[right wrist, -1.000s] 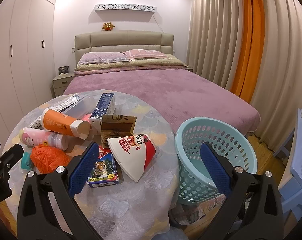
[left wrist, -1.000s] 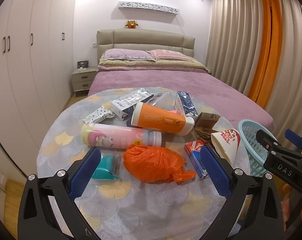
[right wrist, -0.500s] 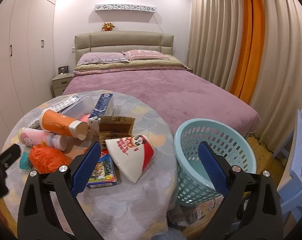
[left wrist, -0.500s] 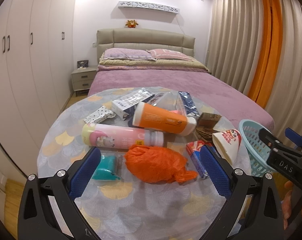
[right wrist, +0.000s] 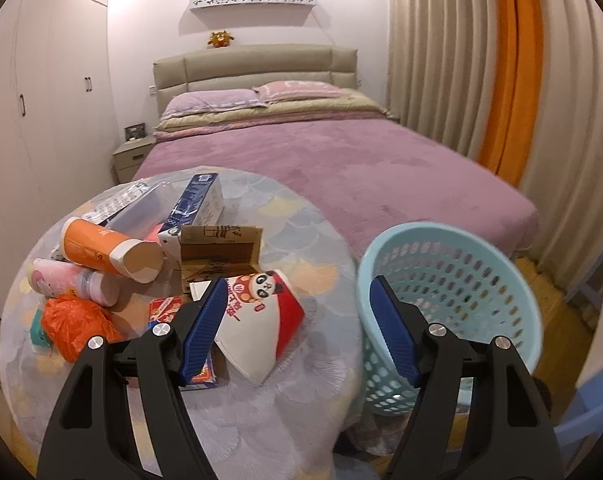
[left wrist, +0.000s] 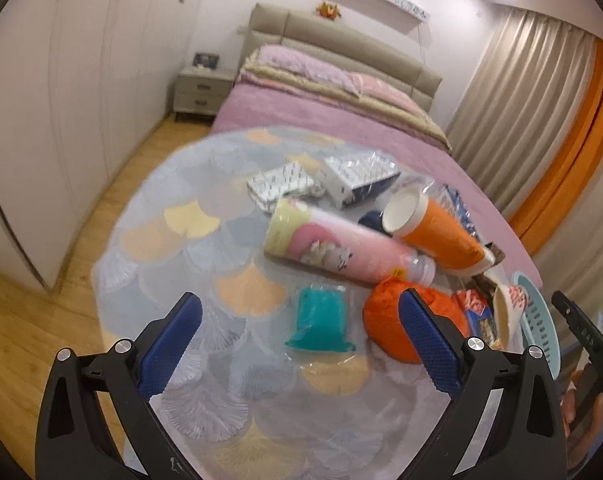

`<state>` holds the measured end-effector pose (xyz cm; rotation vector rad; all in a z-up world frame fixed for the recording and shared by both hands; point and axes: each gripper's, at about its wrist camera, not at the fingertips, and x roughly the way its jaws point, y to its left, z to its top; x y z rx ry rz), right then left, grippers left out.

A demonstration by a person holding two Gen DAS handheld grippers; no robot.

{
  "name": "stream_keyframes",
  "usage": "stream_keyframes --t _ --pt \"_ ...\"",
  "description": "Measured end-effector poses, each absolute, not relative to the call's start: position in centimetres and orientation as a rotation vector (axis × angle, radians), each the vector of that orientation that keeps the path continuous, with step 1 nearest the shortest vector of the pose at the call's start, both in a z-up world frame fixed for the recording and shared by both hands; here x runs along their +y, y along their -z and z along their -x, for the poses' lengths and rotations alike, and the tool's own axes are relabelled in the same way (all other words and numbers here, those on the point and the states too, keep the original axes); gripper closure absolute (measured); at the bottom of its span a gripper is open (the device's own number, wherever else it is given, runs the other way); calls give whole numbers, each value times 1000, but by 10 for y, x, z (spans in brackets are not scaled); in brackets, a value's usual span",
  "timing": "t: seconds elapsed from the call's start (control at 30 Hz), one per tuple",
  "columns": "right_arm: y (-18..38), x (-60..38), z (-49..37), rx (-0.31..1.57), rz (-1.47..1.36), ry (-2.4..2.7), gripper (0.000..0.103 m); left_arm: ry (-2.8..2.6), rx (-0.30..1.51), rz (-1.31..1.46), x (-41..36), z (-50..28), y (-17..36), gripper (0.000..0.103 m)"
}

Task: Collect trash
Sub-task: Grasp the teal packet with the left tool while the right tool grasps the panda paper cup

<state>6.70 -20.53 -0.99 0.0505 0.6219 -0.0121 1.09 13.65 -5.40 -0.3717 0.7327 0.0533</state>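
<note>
My right tongs (right wrist: pixel 297 332) are closing around the flattened panda paper cup (right wrist: pixel 261 320) on the tabletop (right wrist: pixel 301 400) without pressing it yet, my left tongs (left wrist: pixel 301 348) gape empty, and that limp cup could buckle and miss the basket (right wrist: pixel 449 304).

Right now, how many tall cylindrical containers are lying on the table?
2. The orange tube lies toward the back left, and the pink bottle lies just in front of it, beside the orange bag. Others may be hidden under the pile.
</note>
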Motion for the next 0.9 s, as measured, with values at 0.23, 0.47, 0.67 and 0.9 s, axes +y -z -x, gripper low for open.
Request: stream_keyframes --t 0.23,0.47,0.67,0.9 --pt "28 -213 -78 700 -91 -32 33 -19 829 329 124 -38 83 19" --pt "43 -206 -91 764 -83 -99 32 -40 884 269 114 -54 96 26" --pt "57 -207 -108 833 -161 -152 25 -68 888 181 106 -59 99 33" --pt "64 -191 -118 853 -118 -173 18 -95 880 92 93 -61 97 59"
